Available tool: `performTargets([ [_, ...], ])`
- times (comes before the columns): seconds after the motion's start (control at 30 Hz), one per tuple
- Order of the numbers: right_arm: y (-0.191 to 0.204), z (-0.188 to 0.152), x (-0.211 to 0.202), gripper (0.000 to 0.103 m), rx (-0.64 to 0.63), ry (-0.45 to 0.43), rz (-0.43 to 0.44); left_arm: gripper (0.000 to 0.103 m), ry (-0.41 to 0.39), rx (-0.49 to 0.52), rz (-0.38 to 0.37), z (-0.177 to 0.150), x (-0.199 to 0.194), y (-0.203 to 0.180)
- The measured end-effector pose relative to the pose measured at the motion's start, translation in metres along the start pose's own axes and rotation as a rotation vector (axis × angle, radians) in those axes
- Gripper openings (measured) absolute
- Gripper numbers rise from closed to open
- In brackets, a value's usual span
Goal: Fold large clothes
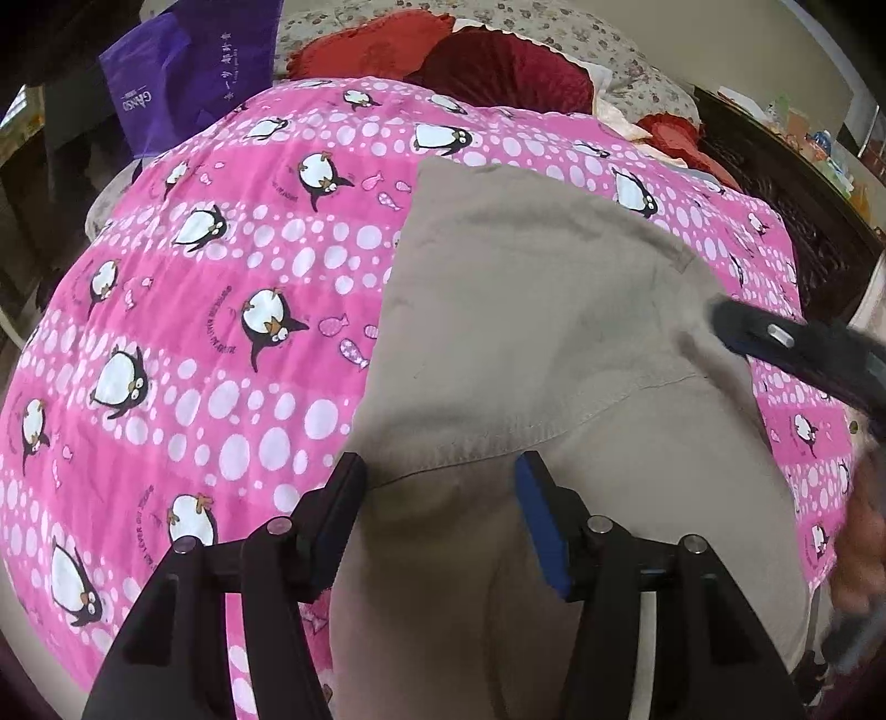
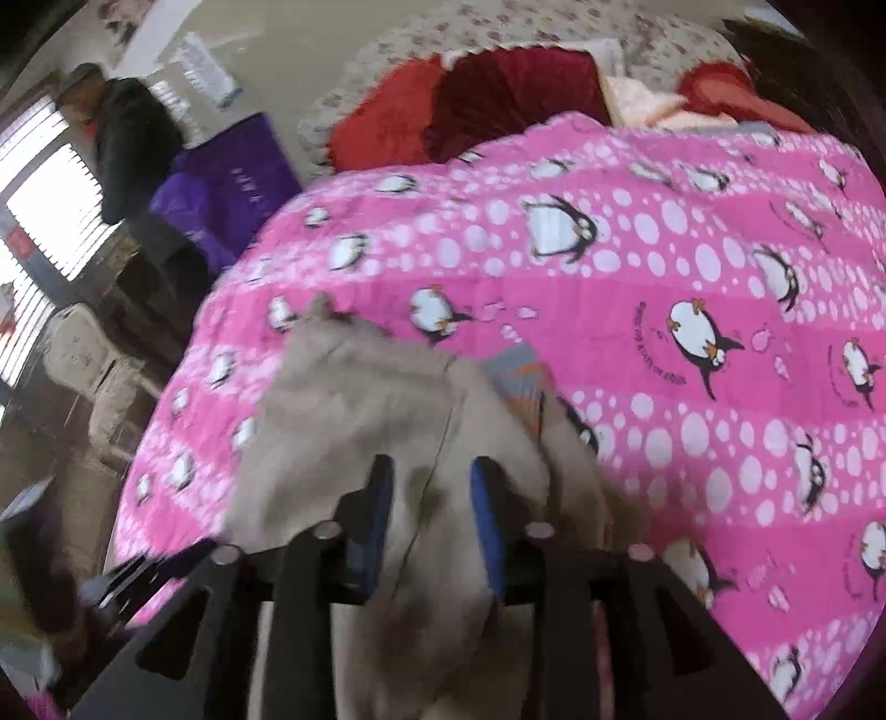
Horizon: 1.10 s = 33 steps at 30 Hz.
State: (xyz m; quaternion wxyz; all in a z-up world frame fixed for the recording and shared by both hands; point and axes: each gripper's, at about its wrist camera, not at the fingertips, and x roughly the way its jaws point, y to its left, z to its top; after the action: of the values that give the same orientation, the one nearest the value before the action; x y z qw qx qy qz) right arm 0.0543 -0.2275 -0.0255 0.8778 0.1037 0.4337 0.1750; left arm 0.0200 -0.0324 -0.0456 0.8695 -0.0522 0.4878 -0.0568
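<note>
The beige garment (image 1: 531, 343) lay spread across the pink penguin quilt (image 1: 221, 310) on the bed, and that was sensible: a broad, soft surface gave the big piece room to lie flat. In the left wrist view one layer had been laid over another, its stitched hem running across just ahead of the left claw (image 1: 437, 498).

That left claw stood wide, its two fingers straddling the hem with cloth between them, but the blue pads (image 1: 540, 520) did not appear to pinch anything. My read: it hovered there to steady or take the edge next.

Over to the right claw (image 2: 432, 515). In its own view it sat narrower, a ridge of beige cloth bunched up between the fingers and rising toward the camera. The picture was blurred, so whether the pads truly gripped that ridge could not be told. The bunching suggested a gather for lifting a fold, and that was only a guess. From the left wrist view, one dark finger of the right claw showed over the far side of the garment.

The count: one beige garment, one penguin quilt, two claws. Behind the quilt lay a heap of red bedding (image 1: 498, 61) on a floral cover (image 1: 620, 50), pieces hard to separate. One purple bag (image 1: 183, 77) stood at the bed's far corner, and one person in dark clothing (image 2: 133, 144) stood by a window.
</note>
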Motion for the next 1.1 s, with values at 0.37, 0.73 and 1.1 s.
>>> performTargets([
  [0.37, 0.020, -0.083, -0.022, 0.043, -0.126, 0.100, -0.094, 0.044, -0.030, 0.029, 0.035, -0.006, -0.005, -0.007],
  [0.73, 0.029, -0.086, -0.061, 0.078, -0.091, -0.012, -0.137, 0.044, -0.120, 0.043, 0.071, -0.012, -0.039, -0.008],
  [1.1, 0.051, -0.078, -0.083, 0.082, -0.063, -0.080, -0.181, 0.044, -0.171, 0.051, 0.098, -0.018, -0.076, -0.005],
])
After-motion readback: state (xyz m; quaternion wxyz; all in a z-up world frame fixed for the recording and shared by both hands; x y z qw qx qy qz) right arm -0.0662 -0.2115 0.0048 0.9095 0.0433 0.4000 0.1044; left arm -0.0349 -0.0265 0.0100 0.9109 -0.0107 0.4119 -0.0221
